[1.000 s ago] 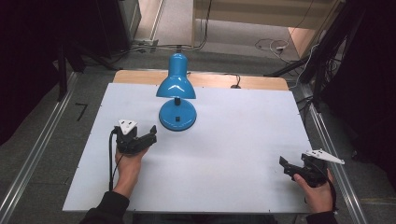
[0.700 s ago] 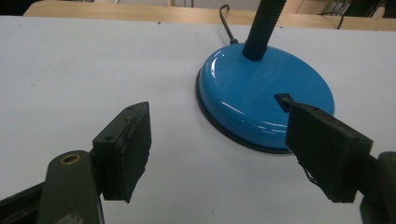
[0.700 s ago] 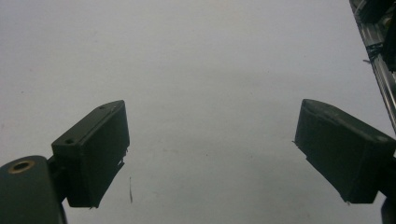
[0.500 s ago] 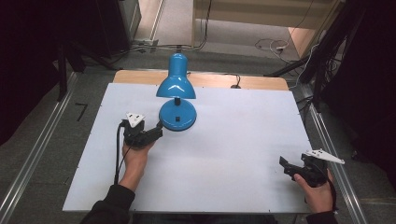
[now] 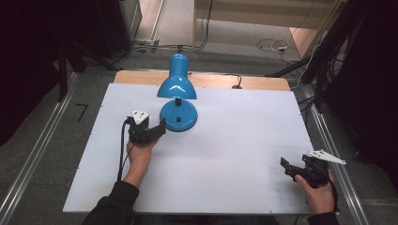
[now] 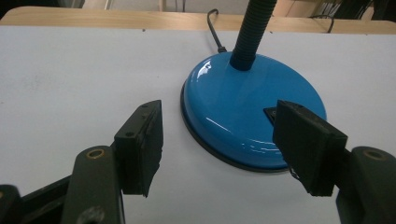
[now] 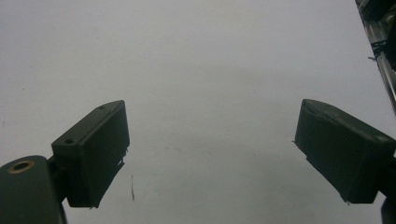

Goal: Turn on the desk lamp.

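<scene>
Beside blue lamp [image 5: 177, 101], left gripper [image 5: 157, 130], jaws apart

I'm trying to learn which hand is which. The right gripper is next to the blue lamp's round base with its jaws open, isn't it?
Not quite. It is the left gripper that sits next to the blue lamp's round base, jaws open, as the high view and left gripper view show. The right gripper is far off, near the table's front right corner.

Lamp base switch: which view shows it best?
Left gripper view: the lamp base is close, though a jaw covers part of the dark switch. High view shows the switch whole but tiny. Right gripper view faces bare table.
</scene>
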A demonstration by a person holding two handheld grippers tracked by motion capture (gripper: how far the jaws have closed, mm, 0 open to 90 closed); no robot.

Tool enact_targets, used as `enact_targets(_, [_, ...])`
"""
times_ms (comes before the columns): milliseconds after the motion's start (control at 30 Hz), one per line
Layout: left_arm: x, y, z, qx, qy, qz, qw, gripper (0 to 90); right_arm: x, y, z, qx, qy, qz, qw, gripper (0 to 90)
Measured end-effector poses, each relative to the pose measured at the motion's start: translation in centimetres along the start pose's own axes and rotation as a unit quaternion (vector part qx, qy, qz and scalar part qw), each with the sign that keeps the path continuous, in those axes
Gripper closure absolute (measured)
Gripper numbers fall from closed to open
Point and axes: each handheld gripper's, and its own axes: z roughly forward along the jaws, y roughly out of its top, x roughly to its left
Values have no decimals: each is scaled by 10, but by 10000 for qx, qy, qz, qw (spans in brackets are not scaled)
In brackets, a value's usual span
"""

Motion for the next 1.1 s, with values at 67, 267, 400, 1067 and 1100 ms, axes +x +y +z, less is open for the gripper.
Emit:
enact_targets(67, [-2,0,2,8,5,12,10000,360,1,0,0,7,11,-12,10000,87])
enact_targets(267, [-8,2,10,6,-94,51,9999,458,0,0,-1,4,32,23,10000,87])
enact_targets(400, [-12,6,17,31,-174,55,9998,524,0,0,-1,1,46,29,10000,87])
enact_targets(1067, [-24,7,39,188,-502,85,9985,898,0,0,0,20,105,18,9999,87])
enact_targets(1100, [-25,7,39,197,-531,94,9983,899,0,0,0,21,104,19,9999,87])
